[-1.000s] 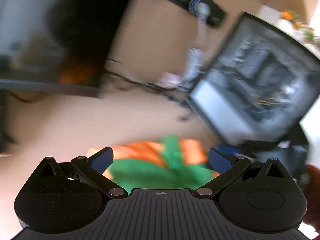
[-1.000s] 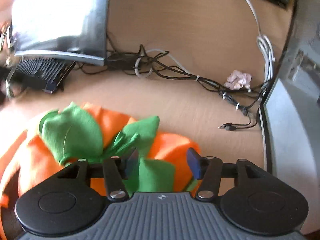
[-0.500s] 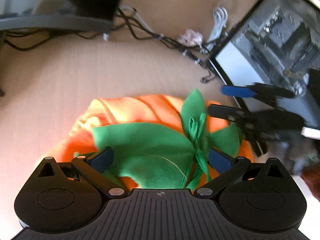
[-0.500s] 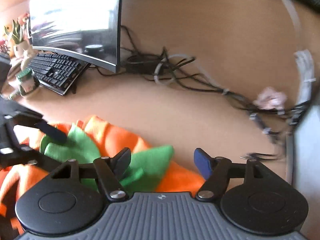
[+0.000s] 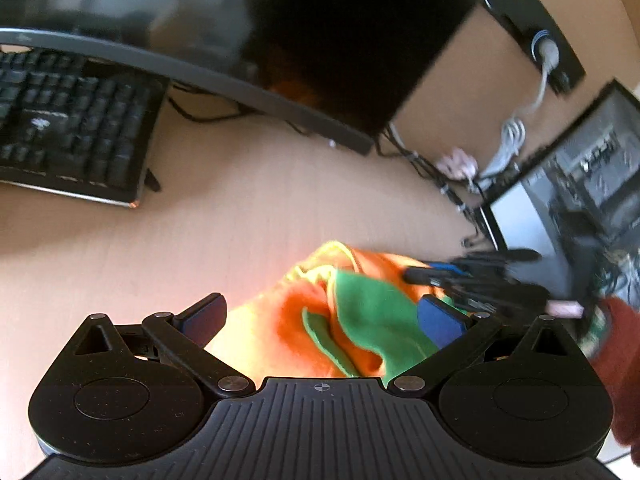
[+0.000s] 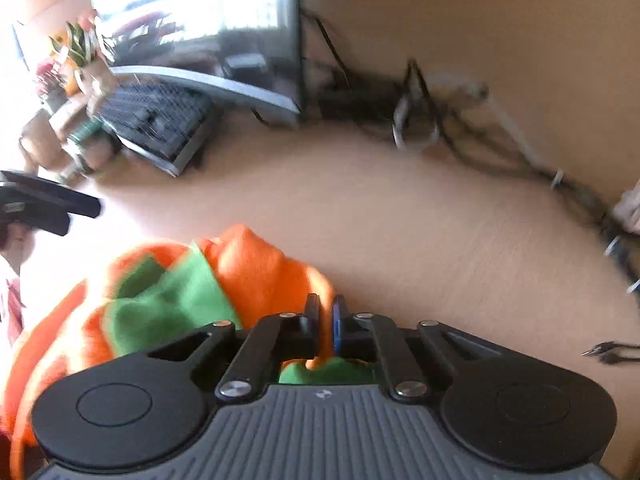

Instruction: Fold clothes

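1. The orange and green garment (image 5: 340, 320) lies bunched on the tabletop (image 5: 220, 232), low in the left wrist frame and at lower left of the right wrist frame (image 6: 180, 300). Bare wood stretches above and to the right of it there.
2. That open stretch is bounded by a keyboard (image 5: 72, 136) at upper left, a monitor (image 5: 240, 40) across the top, a tangle of cables (image 6: 440, 120) at upper right and a computer case (image 5: 580, 192) at the right edge.
3. The left gripper (image 5: 322, 316) sits low over the cloth, its fingers (image 5: 204, 314) spread wide and grasping nothing.
4. The right gripper (image 6: 325, 326) has its fingers clenched on an orange fold of the garment; in the left wrist frame it shows blurred at centre right (image 5: 472, 280).
5. Half a second ago the right fingers stood apart above the cloth; they have since closed on it. The left view has swung, bringing the keyboard into sight.
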A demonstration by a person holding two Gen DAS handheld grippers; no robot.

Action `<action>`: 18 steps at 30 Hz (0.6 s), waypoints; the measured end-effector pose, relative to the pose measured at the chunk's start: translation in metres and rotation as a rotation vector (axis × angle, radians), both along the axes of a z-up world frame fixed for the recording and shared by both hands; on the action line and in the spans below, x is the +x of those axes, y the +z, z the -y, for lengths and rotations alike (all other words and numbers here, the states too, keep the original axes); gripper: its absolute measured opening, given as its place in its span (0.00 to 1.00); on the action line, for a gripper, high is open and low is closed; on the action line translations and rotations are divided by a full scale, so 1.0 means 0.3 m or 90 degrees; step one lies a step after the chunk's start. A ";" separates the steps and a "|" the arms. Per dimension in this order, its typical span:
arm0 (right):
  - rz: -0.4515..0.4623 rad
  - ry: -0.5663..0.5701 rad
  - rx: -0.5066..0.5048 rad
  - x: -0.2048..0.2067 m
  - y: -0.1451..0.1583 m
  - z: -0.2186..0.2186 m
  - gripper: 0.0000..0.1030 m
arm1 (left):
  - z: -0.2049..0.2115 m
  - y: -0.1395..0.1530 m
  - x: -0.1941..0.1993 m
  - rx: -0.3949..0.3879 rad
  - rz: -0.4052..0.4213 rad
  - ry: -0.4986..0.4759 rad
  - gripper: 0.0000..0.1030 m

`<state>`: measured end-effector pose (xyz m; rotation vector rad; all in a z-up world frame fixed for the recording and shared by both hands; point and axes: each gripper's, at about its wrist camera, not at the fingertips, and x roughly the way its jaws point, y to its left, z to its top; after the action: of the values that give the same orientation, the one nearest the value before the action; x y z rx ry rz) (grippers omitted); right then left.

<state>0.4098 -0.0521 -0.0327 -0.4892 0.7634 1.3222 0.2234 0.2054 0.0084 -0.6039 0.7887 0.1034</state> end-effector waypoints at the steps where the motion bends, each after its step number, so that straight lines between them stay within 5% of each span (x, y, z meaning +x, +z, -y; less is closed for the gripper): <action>1: 0.017 0.007 0.014 -0.039 0.044 0.036 0.04 | -0.002 0.017 -0.001 0.003 0.009 0.002 1.00; 5: 0.056 0.043 0.014 -0.233 0.126 0.165 0.00 | 0.020 0.073 0.012 0.013 0.039 0.004 1.00; 10: 0.048 0.061 -0.073 -0.399 -0.015 0.228 0.00 | 0.119 0.038 0.078 0.030 0.016 -0.048 1.00; 18: 0.032 -0.156 0.003 -0.166 0.067 0.317 0.08 | 0.187 0.013 0.104 0.044 0.003 -0.111 1.00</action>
<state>0.3598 -0.1471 -0.0125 -0.4085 0.7532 1.0799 0.2545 0.1494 0.0124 -0.4672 0.8272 -0.0306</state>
